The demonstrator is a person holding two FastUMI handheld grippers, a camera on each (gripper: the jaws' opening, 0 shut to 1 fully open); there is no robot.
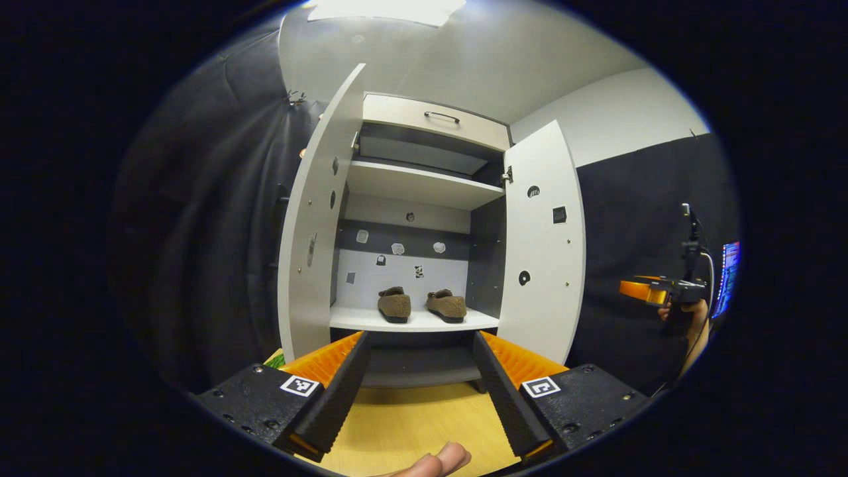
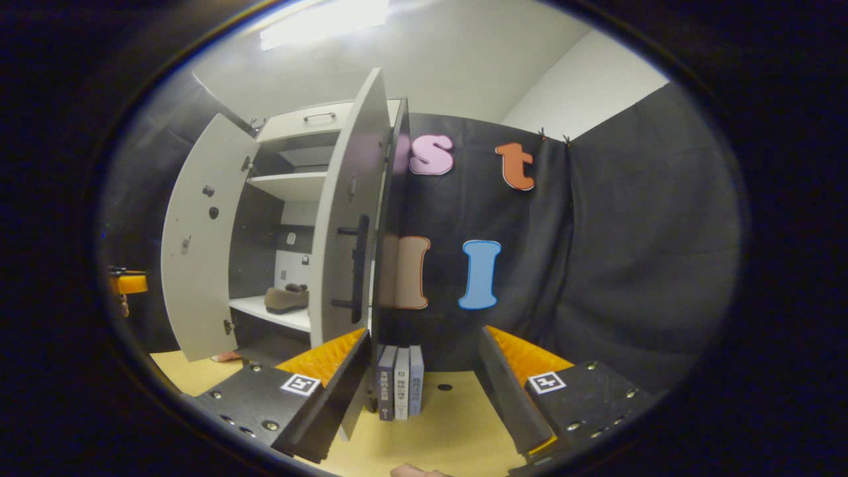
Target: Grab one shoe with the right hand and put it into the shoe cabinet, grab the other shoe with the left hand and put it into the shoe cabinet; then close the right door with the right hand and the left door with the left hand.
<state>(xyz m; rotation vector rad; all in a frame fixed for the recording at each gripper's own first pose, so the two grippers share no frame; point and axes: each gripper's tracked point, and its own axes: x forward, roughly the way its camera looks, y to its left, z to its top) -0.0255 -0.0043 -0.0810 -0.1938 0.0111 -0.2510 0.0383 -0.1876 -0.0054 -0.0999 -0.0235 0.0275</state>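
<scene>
Facing the open shoe cabinet [image 1: 424, 218] squarely, the left gripper [image 1: 420, 371] sits low in the left gripper view with its jaws spread wide and nothing between them. Both brown shoes [image 1: 394, 305] [image 1: 446, 305] rest side by side on the lower shelf [image 1: 414, 321] at frame centre, and both doors [image 1: 311, 225] [image 1: 543, 245] stand open. At the right edge, a hand [image 1: 689, 315] holds the right gripper level. In the right gripper view, the right gripper [image 2: 424, 371] points past the right door's outer face, its jaws wide and empty; three books [image 2: 401, 381] stand between its fingers farther off.
</scene>
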